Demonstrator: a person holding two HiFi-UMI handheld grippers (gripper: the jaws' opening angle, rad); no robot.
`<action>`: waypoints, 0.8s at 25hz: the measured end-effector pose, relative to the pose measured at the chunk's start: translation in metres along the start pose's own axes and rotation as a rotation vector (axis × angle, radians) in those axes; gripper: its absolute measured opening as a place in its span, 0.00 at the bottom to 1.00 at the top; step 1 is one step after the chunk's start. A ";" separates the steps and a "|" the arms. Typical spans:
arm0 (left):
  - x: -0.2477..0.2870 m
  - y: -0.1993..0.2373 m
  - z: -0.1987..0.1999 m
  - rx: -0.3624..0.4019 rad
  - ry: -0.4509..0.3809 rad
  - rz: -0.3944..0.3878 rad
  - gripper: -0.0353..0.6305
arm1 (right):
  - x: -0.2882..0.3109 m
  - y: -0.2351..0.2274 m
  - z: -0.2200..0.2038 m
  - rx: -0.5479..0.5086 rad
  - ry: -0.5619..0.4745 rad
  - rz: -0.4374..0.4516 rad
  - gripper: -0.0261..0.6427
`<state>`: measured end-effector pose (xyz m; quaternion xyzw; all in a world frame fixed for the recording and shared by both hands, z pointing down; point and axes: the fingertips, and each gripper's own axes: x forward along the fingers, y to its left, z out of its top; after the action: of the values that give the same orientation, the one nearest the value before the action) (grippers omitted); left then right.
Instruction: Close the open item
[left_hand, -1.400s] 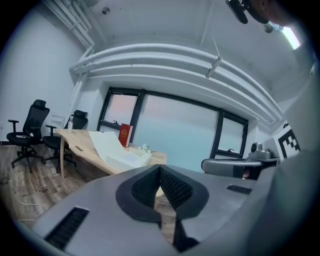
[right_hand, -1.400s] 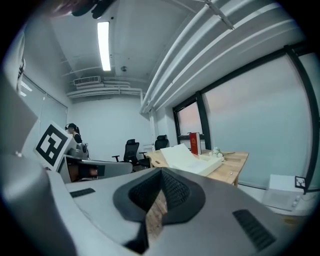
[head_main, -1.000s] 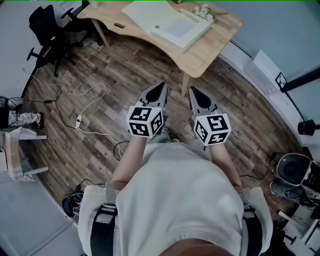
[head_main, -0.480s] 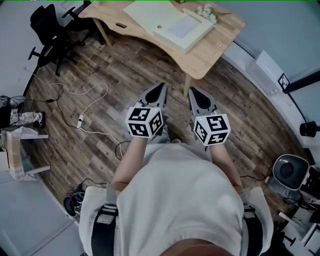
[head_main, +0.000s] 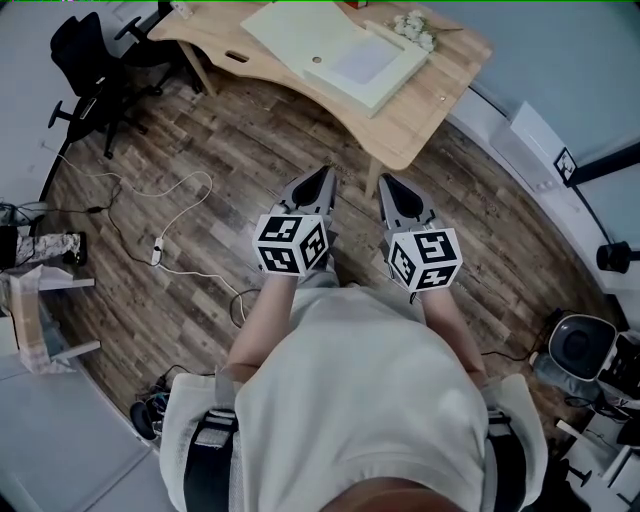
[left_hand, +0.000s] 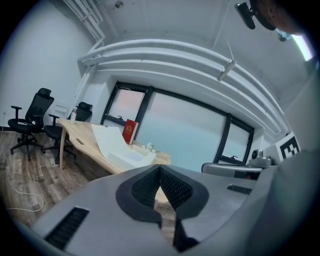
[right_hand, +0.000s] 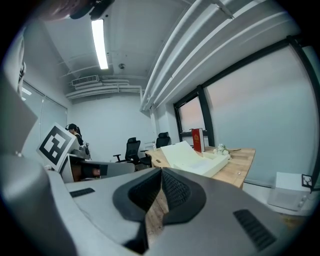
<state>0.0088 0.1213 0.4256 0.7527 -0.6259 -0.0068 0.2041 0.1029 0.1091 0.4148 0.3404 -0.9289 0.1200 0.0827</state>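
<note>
- Wood-plank floor: lying between the person and the work area, and sliding a little under the head view compared with a second ago.
- Wooden desk: standing ahead, well apart from both grippers. Its near edge is sitting slightly lower in the head view than a second ago, so the person is probably closing in on it.
- Black office chairs: standing at the desk's left end and drifting towards the frame edge.
- Open white box: resting on the desk top with its lid leaning back and its tray showing. This is taken to be the item to close, and nothing is touching it yet.
- Left gripper: being carried in front of the torso and pointing at the desk, with its jaws pressed together on nothing.
- Right gripper: travelling alongside it in the same way, with its jaws also meeting and empty.
- Red book: standing just behind the box.
- White flowers: lying beside the box.

The task is judged to be at the approach stage, with the lid yet to be reached.
</note>
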 end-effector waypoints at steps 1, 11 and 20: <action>0.003 0.004 0.002 -0.003 -0.001 0.000 0.08 | 0.005 0.000 0.002 -0.005 0.001 0.000 0.07; 0.036 0.049 0.021 -0.006 0.001 -0.001 0.08 | 0.064 -0.010 0.014 0.000 0.007 -0.009 0.07; 0.070 0.091 0.046 -0.011 0.018 -0.022 0.08 | 0.117 -0.020 0.031 0.000 0.019 -0.038 0.07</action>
<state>-0.0734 0.0292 0.4293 0.7583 -0.6158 -0.0059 0.2138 0.0252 0.0145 0.4164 0.3566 -0.9215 0.1216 0.0940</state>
